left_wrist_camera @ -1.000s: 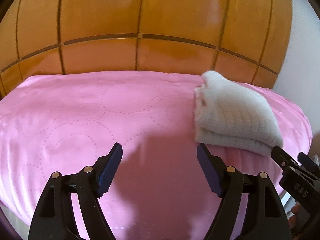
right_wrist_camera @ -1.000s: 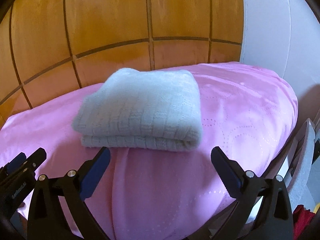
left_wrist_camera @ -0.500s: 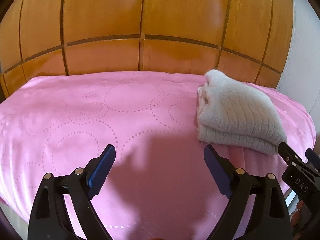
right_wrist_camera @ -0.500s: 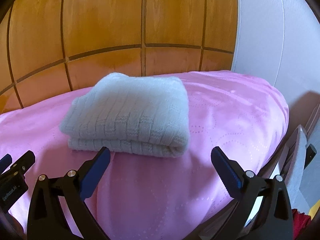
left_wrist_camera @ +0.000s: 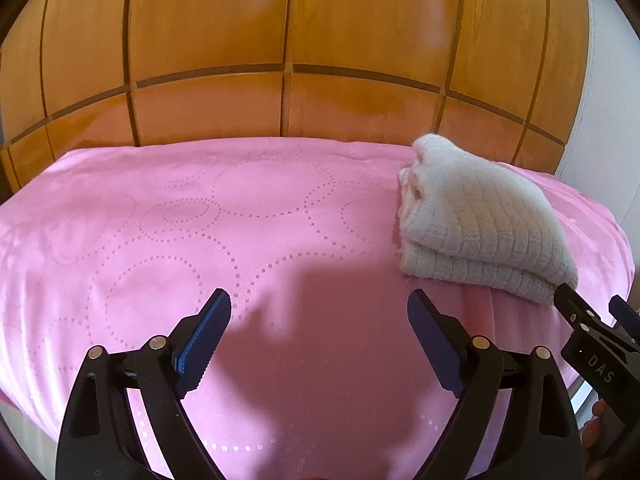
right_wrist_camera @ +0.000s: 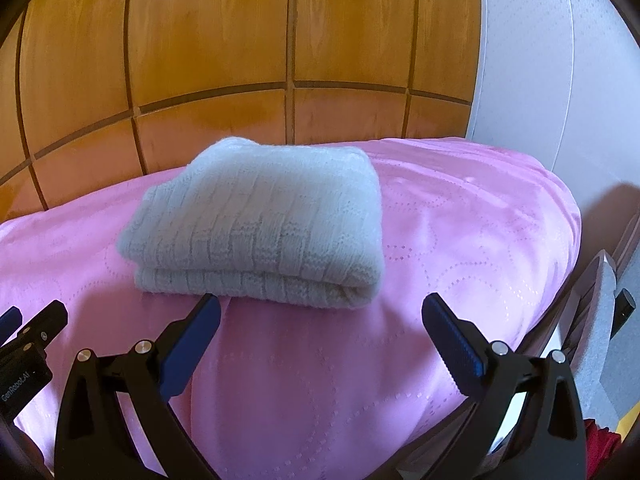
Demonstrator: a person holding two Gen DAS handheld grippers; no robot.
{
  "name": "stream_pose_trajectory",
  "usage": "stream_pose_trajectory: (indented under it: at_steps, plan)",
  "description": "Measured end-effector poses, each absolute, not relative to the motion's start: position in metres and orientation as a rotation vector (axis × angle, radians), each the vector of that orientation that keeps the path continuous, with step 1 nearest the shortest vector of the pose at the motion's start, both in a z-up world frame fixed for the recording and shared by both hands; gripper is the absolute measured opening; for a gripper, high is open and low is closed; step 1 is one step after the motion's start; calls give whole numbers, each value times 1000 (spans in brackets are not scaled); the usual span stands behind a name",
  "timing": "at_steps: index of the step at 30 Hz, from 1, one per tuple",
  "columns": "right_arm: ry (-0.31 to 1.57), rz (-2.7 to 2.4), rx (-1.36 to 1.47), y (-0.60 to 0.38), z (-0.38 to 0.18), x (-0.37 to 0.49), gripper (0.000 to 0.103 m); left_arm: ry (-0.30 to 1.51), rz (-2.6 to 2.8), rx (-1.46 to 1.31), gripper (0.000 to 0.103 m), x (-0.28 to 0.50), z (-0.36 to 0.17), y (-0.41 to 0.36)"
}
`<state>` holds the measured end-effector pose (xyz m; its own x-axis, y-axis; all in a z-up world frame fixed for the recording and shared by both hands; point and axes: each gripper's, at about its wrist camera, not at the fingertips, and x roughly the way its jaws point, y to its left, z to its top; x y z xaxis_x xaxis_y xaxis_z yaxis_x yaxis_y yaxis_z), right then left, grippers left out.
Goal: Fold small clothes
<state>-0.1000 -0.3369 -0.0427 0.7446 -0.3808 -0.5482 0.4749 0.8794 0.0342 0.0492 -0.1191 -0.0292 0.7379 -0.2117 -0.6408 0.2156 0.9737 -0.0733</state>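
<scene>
A white knitted garment (right_wrist_camera: 260,224), folded into a thick rectangle, lies on the pink bedspread (right_wrist_camera: 460,248). In the left wrist view the garment (left_wrist_camera: 476,216) lies at the right side of the bedspread (left_wrist_camera: 180,232). My left gripper (left_wrist_camera: 318,316) is open and empty, over bare bedspread to the left of the garment. My right gripper (right_wrist_camera: 320,320) is open and empty, just in front of the garment's folded edge and apart from it. Its tip also shows in the left wrist view (left_wrist_camera: 592,320).
A wooden panelled headboard (left_wrist_camera: 288,40) stands behind the bed. A white wall (right_wrist_camera: 560,60) is at the right. The bed's right edge (right_wrist_camera: 560,280) drops off beside a grey object (right_wrist_camera: 600,320). Something red (right_wrist_camera: 604,444) lies low at the right.
Both grippers have drawn back from the folded garment and risen a little. The garment lies unmoved. Both stay open.
</scene>
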Motion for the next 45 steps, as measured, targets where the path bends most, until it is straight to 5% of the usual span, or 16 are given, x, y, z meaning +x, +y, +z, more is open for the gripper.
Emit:
stream_pose_trajectory:
  at_steps: [45]
  plan:
    - [526, -448, 197, -341, -42, -101, 101, 682, -240, 40, 94, 37, -17, -122]
